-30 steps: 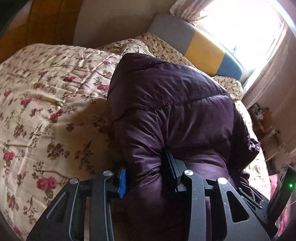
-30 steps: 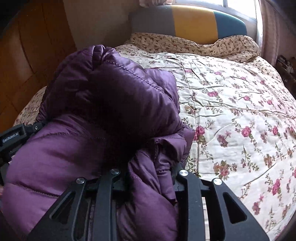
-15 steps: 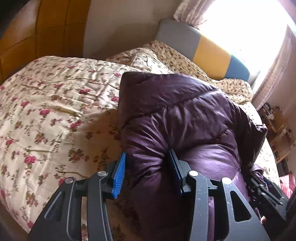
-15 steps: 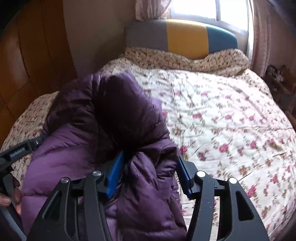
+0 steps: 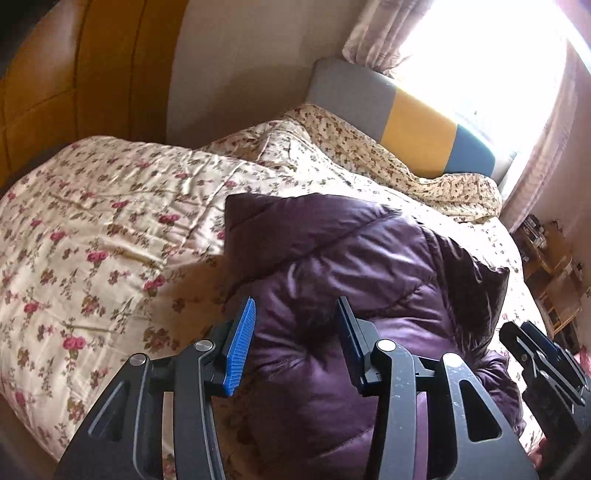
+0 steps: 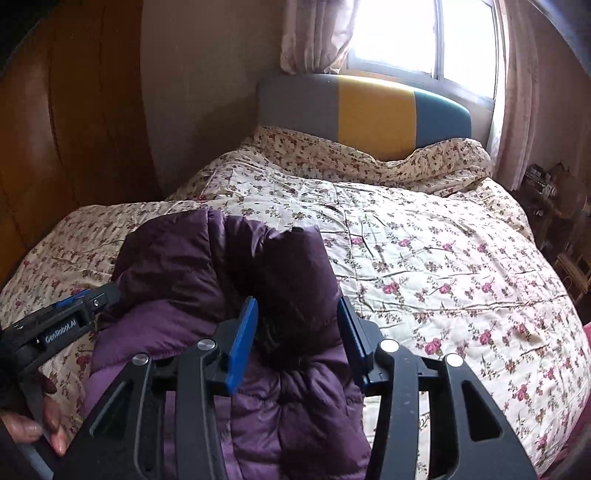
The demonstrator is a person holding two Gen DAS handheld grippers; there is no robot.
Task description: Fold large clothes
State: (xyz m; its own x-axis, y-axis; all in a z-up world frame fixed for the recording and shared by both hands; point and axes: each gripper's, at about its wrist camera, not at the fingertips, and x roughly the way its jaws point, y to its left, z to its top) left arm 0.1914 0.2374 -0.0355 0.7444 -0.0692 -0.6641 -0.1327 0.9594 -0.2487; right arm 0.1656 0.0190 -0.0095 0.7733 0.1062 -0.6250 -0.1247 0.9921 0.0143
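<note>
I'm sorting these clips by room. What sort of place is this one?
Most likely a home bedroom: a bed with a floral quilt, a padded grey, yellow and blue headboard under a curtained window, and a purple puffer jacket lying on the quilt.

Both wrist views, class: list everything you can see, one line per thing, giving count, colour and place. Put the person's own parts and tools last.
Padded jacket: one, purple, bundled on the near side of the bed.
Quilt: one, cream with pink flowers, covering the bed.
Headboard: one, grey, yellow and blue panels, at the far end.
Window: one, bright, behind the headboard.
Curtains: pale pink, on both sides of the window.
Wardrobe: brown wood, along the left wall.
Left gripper: black with blue pads, open, above the jacket.
Right gripper: black with blue pads, jaws closing, apart from the jacket.
Hand: one, holding the left gripper.
</note>
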